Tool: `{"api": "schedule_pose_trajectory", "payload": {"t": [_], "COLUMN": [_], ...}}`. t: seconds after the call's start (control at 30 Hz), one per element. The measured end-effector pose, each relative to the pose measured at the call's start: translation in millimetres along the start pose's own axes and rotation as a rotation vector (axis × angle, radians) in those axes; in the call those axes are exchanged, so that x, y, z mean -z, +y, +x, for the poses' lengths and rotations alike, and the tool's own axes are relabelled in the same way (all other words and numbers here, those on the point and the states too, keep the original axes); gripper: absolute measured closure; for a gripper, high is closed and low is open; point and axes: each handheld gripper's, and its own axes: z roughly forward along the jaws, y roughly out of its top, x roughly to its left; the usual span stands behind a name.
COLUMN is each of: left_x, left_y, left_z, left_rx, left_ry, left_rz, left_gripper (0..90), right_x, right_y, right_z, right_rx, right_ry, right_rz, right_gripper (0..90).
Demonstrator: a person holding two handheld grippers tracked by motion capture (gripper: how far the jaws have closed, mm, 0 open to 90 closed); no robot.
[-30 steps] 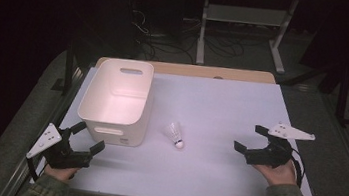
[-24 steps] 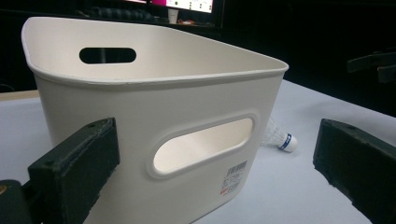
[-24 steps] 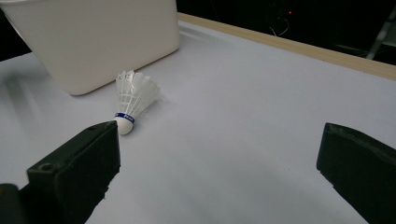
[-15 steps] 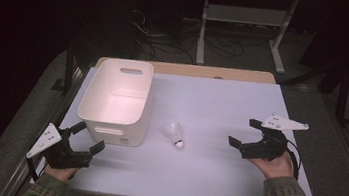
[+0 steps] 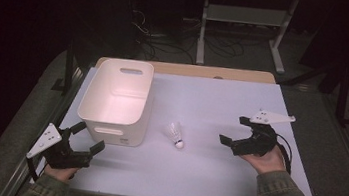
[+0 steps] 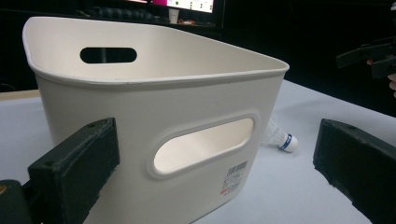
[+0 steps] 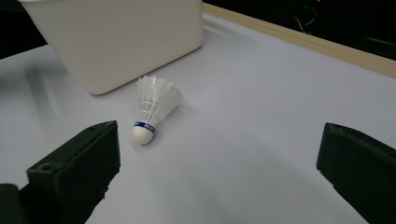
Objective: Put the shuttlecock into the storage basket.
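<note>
- Shuttlecock lying on its side on the white table, cork end toward the person, feathers toward the far edge; blue band above the cork in the right gripper view.
- White bin stands just to its left, apart from it, slot handles in the end walls, inside looks empty.
- Right gripper: jaws spread wide, nothing between them, held low over the table right of the shuttlecock, well apart from it, pointed at it.
- Left gripper: jaws also wide apart, empty, at the near left corner, just in front of the bin's near wall, not touching.
</note>
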Motion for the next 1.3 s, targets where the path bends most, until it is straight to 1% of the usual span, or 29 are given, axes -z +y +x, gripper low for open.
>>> {"api": "schedule_pose_trajectory", "payload": {"t": [0.03,0.07,0.1,0.2,0.27,0.4,0.57,1.07,1.3], "left_x": [0.0,0.0,0.0,0.0,-0.1,0.0,-0.3,-0.5,-0.4], "left_y": [0.0,0.0,0.0,0.0,0.0,0.0,-0.1,-0.2,-0.1], "left_z": [0.0,0.2,0.1,0.1,-0.2,0.0,-0.2,-0.2,-0.3], "left_rx": [0.000,0.000,0.001,0.002,0.015,0.007,0.009,0.005,0.006], "left_ry": [0.000,-0.001,-0.001,-0.001,-0.005,-0.003,-0.002,-0.001,-0.001], "left_rz": [0.000,0.000,0.000,0.000,-0.007,-0.001,-0.004,-0.003,-0.003], "left_gripper": [0.0,0.0,0.0,0.0,0.0,0.0,0.0,0.0,0.0], "right_x": [0.0,-2.6,-3.9,-7.4,-9.8,-14.2,-18.9,-33.3,-39.2], "right_y": [0.0,1.7,2.6,5.4,7.5,11.4,14.3,18.7,19.9], "right_z": [0.0,1.4,2.1,4.0,5.5,7.5,9.3,16.3,17.3], "right_rx": [0.000,0.004,0.004,0.004,0.004,0.011,0.018,0.029,0.026], "right_ry": [0.000,0.011,0.016,0.028,0.034,0.048,0.052,0.072,0.067], "right_rz": [0.000,0.017,0.022,0.024,0.030,0.042,0.042,0.072,0.093], "right_gripper": [0.0,0.0,0.0,0.0,0.0,0.0,0.0,0.0,0.0]}}
